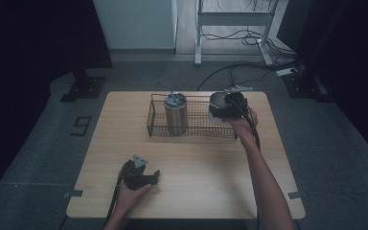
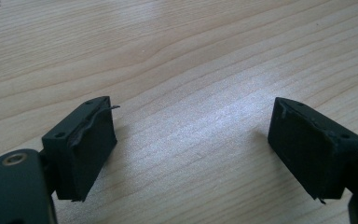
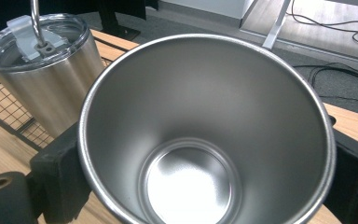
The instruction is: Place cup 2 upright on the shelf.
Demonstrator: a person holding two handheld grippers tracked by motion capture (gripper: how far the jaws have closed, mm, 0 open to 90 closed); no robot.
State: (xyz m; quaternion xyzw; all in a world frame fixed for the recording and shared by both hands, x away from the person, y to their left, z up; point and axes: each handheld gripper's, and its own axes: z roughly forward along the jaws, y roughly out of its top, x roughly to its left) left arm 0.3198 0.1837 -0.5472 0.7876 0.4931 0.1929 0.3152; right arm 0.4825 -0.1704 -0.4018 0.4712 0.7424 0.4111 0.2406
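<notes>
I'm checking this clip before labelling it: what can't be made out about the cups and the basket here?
- Open steel cup: its outer wall and base, hidden by its own rim in the right gripper view; in the high view the right gripper covers it.
- Whether it touches the wire basket: too small in the high view.
- Lidded tumbler: contents, hidden by the lid.
- Straw: cut off at the top edge.

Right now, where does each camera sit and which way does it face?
High view: above the person's side, facing forward and down on the table and wire basket; forearms, left gripper and right gripper show.
Left gripper view: on that gripper, facing bare wood between its open fingers.
Right gripper view: on that gripper, facing into the steel cup its fingers clamp.
Shared: high and right gripper views show cup and lidded tumbler.
</notes>
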